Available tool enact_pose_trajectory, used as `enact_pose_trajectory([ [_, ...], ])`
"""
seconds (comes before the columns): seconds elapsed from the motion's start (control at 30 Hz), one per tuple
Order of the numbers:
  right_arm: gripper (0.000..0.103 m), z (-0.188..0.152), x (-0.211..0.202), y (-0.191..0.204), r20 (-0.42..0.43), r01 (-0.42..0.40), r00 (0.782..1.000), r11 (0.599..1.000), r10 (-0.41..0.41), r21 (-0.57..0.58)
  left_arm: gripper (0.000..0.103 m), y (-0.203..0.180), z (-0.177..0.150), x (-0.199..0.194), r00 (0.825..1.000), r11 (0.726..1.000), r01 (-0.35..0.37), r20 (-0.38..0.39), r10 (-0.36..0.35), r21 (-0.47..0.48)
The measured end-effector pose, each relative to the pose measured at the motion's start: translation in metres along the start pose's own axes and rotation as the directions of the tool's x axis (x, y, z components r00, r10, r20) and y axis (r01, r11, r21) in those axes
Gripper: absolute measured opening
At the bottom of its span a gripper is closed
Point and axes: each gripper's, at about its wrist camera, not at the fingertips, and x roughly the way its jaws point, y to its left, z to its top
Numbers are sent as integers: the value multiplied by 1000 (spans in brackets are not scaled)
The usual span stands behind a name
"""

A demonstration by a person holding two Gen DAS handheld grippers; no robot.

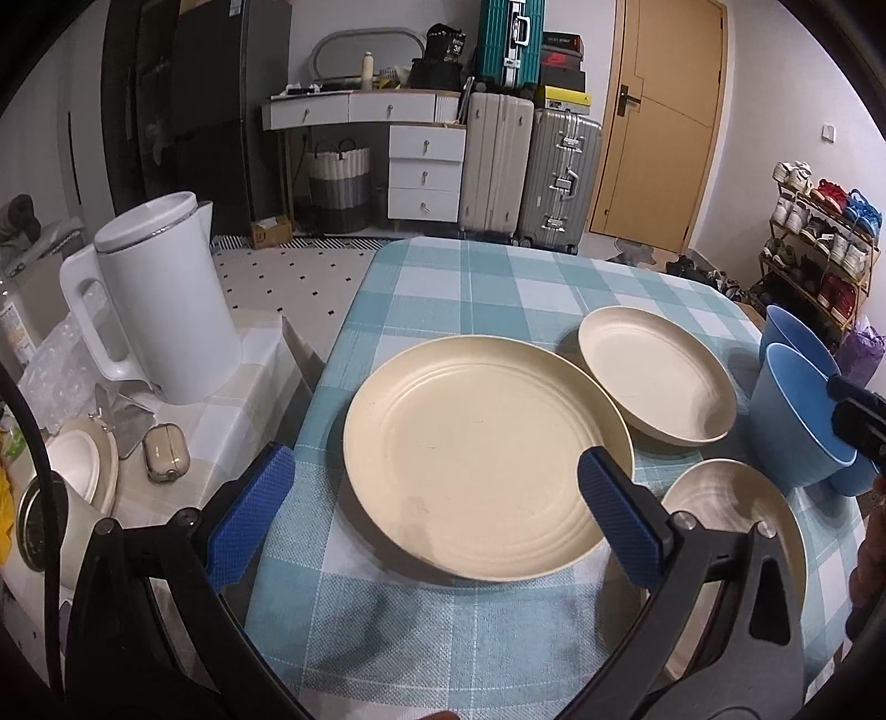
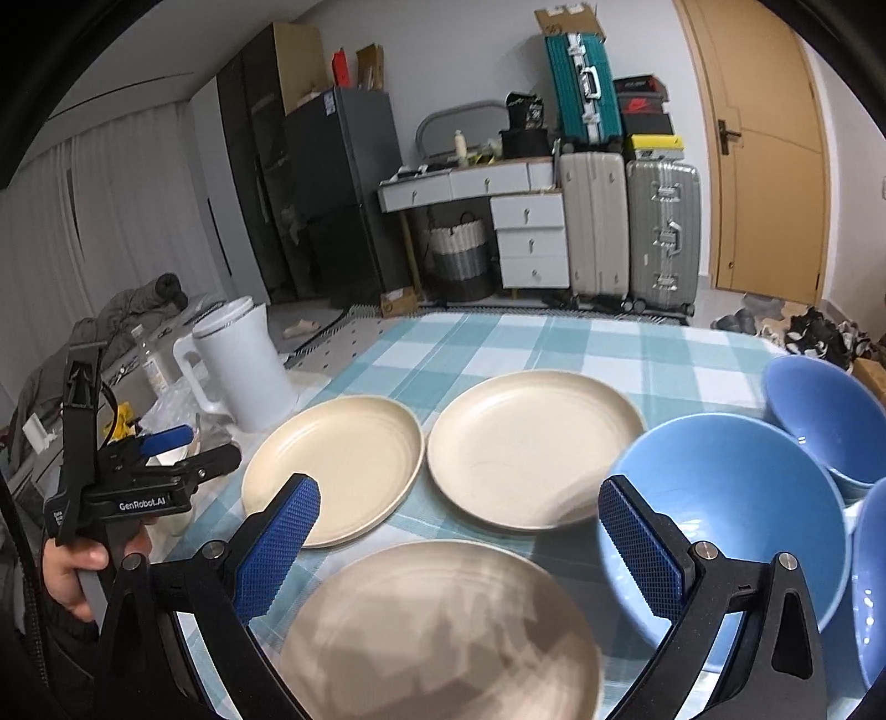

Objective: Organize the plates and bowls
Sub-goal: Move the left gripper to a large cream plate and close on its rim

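So far nothing is stacked: our left gripper [image 1: 434,512] gapes wide over the big plate [image 1: 487,465], and our right gripper [image 2: 459,545], equally wide, hangs above the near plate [image 2: 437,631]. Next we judge one claw must drop to a rim and pinch it, the bowls [image 2: 736,515] waiting rightward.

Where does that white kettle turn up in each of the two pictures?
Left wrist view: the white kettle stands large at the left, on a side surface beside the checked tablecloth.
Right wrist view: the kettle is smaller, left of centre, just off the tablecloth's left edge.
Shared landmark: the teal suitcase stacked at the back wall.
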Motion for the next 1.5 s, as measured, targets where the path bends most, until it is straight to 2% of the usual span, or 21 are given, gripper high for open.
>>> enact_pose_trajectory([
  [0.17, 103, 3, 21, 10, -38, -28, 999, 1000, 27, -9, 101, 5, 1, 12, 1000, 1000, 1, -23, -1, 14],
  [0.43, 103, 6, 57, 26, -118, -37, 992, 999, 33, -26, 101, 26, -5, 36, 997, 999, -9, -77, 5, -48],
  [0.63, 103, 2, 86, 34, -177, -57, 983, 998, 57, 1, 101, 39, -15, 58, 992, 996, 18, -125, -29, -92],
  [0.8, 100, -3, 107, 38, -215, -61, 975, 998, 59, -3, 101, 41, -20, 75, 986, 996, 5, -166, -19, -86],
  [0.9, 94, -5, 120, 38, -244, -68, 968, 998, 67, 6, 99, 45, -24, 83, 982, 994, 13, -186, -32, -105],
  [0.97, 83, -6, 127, 38, -262, -69, 962, 998, 69, 10, 99, 47, -26, 86, 981, 994, 5, -193, -26, -110],
  [1.1, 74, -10, 142, 34, -308, -85, 946, 994, 100, 62, 99, 49, -29, 92, 978, 993, -2, -208, -23, -120],
  [1.4, 69, -15, 162, 38, -347, -56, 935, 996, 74, 63, 77, 51, -31, 93, 974, 992, 5, -226, -34, -127],
  [1.5, 61, -15, 165, 39, -351, -48, 934, 997, 65, 58, 70, 51, -30, 92, 974, 991, 19, -221, -48, -132],
])
